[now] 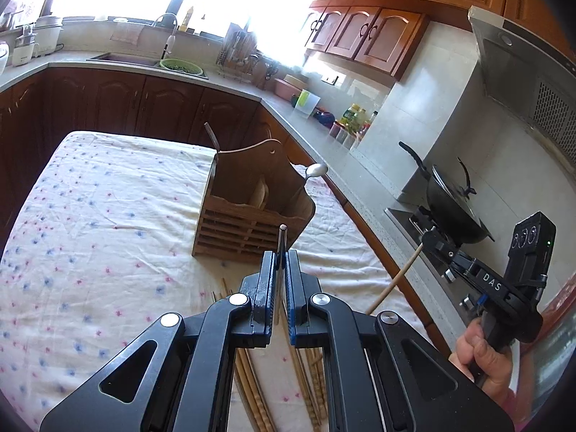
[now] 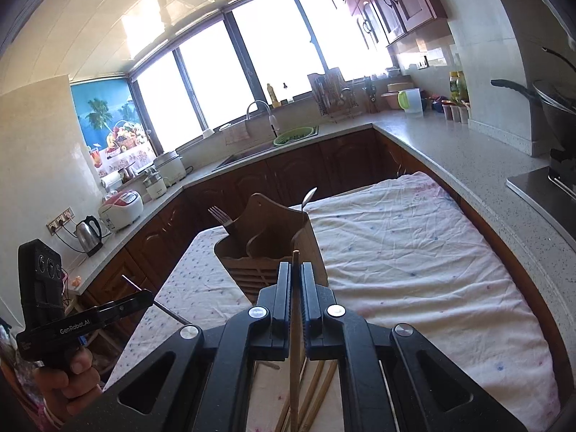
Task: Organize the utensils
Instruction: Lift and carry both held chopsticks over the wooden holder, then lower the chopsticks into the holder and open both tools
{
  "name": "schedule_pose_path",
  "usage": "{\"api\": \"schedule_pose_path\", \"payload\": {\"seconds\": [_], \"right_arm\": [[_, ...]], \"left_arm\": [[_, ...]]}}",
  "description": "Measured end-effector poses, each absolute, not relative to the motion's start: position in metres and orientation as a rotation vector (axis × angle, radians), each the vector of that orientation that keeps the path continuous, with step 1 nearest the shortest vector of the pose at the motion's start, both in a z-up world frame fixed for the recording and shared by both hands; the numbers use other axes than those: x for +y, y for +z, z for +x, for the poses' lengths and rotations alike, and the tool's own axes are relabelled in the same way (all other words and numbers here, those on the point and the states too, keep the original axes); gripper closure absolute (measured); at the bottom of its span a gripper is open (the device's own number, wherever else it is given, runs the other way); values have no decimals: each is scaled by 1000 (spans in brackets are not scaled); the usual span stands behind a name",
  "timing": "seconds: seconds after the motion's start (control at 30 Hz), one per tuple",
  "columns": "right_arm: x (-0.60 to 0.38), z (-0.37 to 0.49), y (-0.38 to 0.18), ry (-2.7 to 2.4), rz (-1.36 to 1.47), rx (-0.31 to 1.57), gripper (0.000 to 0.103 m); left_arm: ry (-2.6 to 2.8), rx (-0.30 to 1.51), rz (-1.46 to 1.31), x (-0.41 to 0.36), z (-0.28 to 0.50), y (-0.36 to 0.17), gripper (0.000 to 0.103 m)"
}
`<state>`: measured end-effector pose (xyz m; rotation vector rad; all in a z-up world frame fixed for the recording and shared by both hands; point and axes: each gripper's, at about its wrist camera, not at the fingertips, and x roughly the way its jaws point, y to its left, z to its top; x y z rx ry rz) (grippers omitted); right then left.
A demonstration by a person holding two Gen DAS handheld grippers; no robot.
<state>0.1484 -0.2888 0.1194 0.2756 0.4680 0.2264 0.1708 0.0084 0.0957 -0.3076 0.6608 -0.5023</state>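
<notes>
Left gripper [image 1: 282, 270] is clamping a stiff, slippery metal chopstick [image 1: 282, 237]; right gripper [image 2: 296, 280] is pinching a light wooden chopstick [image 2: 295, 324] mid-shaft.

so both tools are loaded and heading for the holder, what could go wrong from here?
1. The left tool pinches the metal chopstick near its end; it could swivel or slip.
2. The right tool holds a wooden chopstick the same way.
3. The wooden holder is light-looking and unfixed on cloth; a poke might tip it.
</notes>
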Motion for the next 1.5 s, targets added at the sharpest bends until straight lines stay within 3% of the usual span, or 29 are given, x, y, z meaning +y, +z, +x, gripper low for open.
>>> {"api": "schedule_pose_path", "payload": {"seconds": [0.3,0.87,1.5], "right_arm": [[-285,163,137,233,272,409,98],[-277,232,201,212,297,208,98],[-268,289,116,140,313,305,98]], "left_arm": [[-484,627,-306,16,179,106,99],[-396,407,-293,34,253,181,99],[-319,530,-282,8,318,89,98]]}}
